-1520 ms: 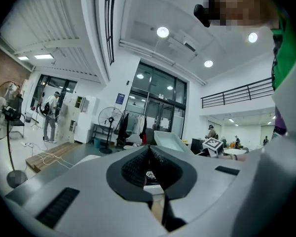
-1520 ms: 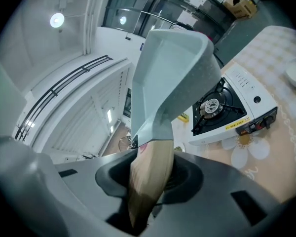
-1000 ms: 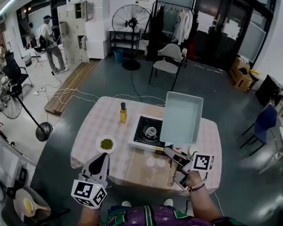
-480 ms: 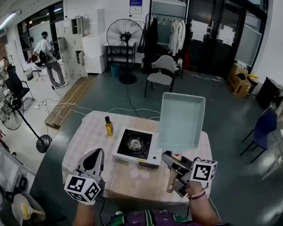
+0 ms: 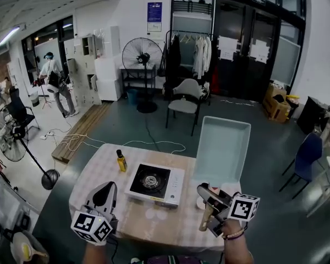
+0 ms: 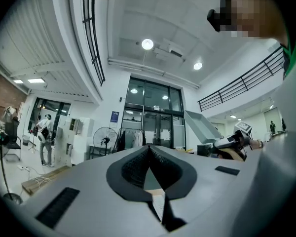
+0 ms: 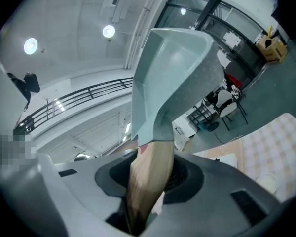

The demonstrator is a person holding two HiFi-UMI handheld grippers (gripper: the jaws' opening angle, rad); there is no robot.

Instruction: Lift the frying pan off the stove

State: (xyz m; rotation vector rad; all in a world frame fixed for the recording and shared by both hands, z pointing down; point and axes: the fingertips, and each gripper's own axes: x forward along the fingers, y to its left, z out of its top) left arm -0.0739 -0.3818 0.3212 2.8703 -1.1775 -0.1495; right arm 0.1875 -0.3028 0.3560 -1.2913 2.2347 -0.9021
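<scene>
The frying pan [image 5: 221, 150] is a pale teal rectangular pan with a wooden handle [image 5: 205, 219]. It hangs tilted in the air to the right of the white single-burner stove [image 5: 154, 183], clear of it. My right gripper [image 5: 207, 196] is shut on the handle, and in the right gripper view the handle [image 7: 149, 181] fills the jaws of the right gripper [image 7: 151, 168] with the pan [image 7: 172, 78] rising above. My left gripper [image 5: 105, 191] hovers at the table's near left, shut and empty, as the left gripper view shows at the left gripper [image 6: 149, 154].
The stove stands on a table with a checked cloth [image 5: 96, 172], next to a small oil bottle [image 5: 121, 161]. Beyond the table are a grey chair [image 5: 184, 103], a standing fan [image 5: 142, 54] and a clothes rack [image 5: 195, 56]. A person [image 5: 50, 84] stands far left.
Both grippers have risen and the pan has gone up with the right one, away from the stove. The view has tipped up and back; the plate of greens has left the frame.
</scene>
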